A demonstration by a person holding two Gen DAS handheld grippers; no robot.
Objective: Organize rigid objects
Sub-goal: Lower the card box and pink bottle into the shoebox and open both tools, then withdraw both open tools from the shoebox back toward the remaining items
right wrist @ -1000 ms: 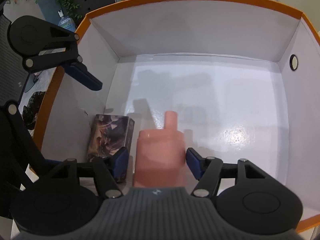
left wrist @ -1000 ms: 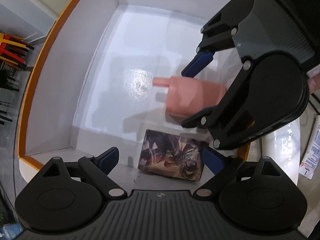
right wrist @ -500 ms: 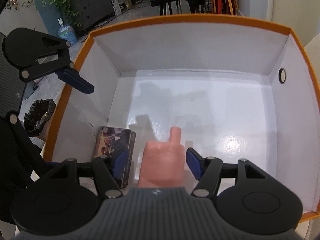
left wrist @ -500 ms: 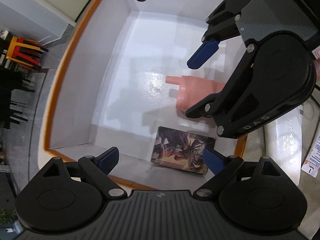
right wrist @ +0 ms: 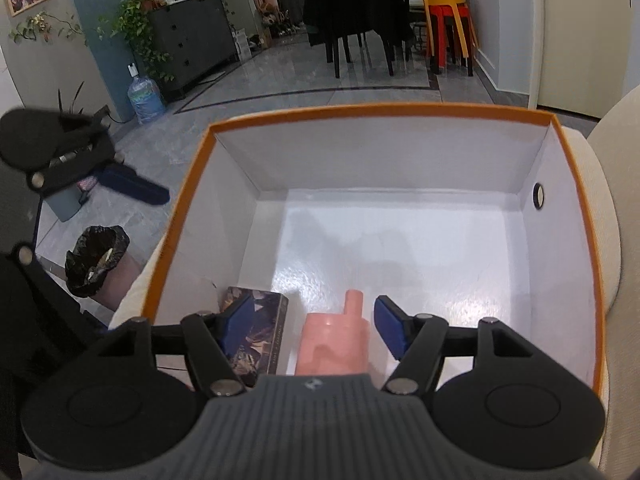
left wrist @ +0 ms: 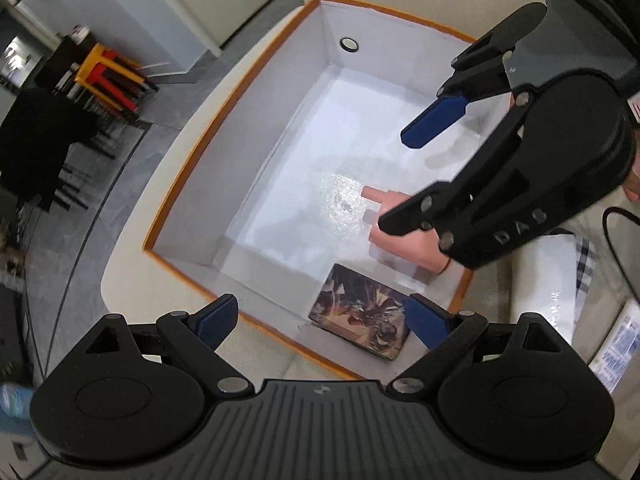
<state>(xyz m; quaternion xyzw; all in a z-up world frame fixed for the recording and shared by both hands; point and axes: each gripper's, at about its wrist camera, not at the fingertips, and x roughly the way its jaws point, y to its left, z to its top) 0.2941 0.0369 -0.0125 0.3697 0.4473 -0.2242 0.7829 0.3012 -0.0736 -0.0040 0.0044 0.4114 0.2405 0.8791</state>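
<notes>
Bottle (right wrist: 334, 346) beside card box (right wrist: 256, 336) in bin (right wrist: 400, 152)

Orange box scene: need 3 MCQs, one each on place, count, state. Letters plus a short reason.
1. Where does the illustrated card box lie?
A. In a near corner of the orange-rimmed box
B. On the floor
C. On top of the pink bottle

2. How many things lie inside the orange-rimmed box?
A. One
B. Two
C. Four

3. How is the pink bottle resting?
A. Standing upright
B. Clamped in the right gripper
C. On its side on the box floor, no pads pressing on it

Answers:
1 A: it sits against the walls at a corner.
2 B: only the card box and the pink bottle show.
3 C: its neck points along the floor, and the right gripper stands open with clear gaps either side; the left gripper is open too.
</notes>
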